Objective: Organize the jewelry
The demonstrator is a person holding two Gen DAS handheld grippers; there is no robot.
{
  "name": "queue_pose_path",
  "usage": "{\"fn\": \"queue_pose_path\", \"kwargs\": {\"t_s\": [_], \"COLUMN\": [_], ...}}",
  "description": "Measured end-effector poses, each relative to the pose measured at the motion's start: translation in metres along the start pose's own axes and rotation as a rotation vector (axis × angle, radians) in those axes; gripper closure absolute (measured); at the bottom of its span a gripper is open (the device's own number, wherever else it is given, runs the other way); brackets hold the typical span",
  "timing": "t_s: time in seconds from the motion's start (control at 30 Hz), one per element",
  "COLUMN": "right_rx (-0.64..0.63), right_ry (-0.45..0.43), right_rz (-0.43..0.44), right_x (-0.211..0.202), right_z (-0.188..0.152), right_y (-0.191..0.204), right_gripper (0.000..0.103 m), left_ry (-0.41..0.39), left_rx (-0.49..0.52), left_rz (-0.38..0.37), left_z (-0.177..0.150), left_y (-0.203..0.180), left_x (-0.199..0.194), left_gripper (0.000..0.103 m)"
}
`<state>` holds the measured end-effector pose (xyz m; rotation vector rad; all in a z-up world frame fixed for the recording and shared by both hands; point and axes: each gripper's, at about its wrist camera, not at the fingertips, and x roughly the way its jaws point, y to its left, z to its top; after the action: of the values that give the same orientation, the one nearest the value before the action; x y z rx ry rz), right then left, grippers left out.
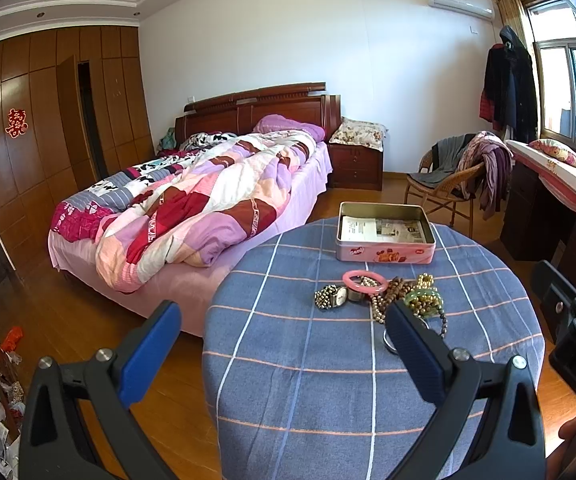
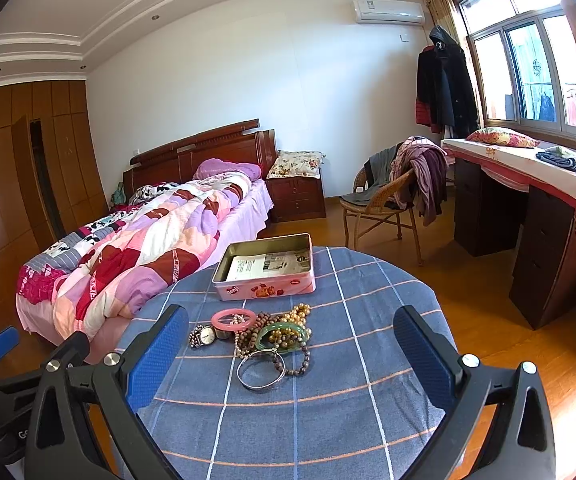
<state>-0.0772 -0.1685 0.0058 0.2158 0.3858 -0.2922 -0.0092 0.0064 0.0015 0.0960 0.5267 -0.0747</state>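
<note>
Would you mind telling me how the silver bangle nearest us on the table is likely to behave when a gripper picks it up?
The silver bangle looks like a thin, rigid metal hoop, so it should keep its shape. Its polished surface may slip between the pads. It touches the dark bead bracelet, which might drag along. On the soft tablecloth it lies flat, so rolling seems unlikely.

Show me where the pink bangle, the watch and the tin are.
pink bangle (image 2: 233, 319), right wrist view, on its near rim.
watch (image 2: 207, 335), right wrist view, on the dial.
tin (image 2: 264, 289), right wrist view, on its pink front wall.
</note>
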Motion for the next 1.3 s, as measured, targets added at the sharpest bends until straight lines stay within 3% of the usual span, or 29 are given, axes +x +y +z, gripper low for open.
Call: {"fn": "queue_pose_path", "kwargs": {"t_s": [0.63,1.03,1.2,1.3], "right_rx": [0.003,0.003,-0.002,-0.003], "right_ry": [0.009,0.046,0.070,0.099], "right_rz": [0.004,0.000,-0.002,0.006], "right_x": [0.002,0.018,0.031,0.045], "right_z": [-0.002,-0.007,-0.012,-0.017], "right_y": [-0.001,-0.002,-0.004,-0.009], "right_gripper": [0.001,0.001,0.001,0.001], "left_ry": [-0.001,0.040,0.065,0.099], "left_rx": [0.001,0.017,0.019,0.013], "left_rz": [0.002,0.000,-0.016,-0.067], "left_z": [-0.001,-0.009,-0.011,-0.015], "left_y": [-0.001,-0.004,-0.008,-0.008], "left_x": [0.000,0.016,0.029,0.041], "left_gripper": [0.000,0.000,0.000,0.000]}}
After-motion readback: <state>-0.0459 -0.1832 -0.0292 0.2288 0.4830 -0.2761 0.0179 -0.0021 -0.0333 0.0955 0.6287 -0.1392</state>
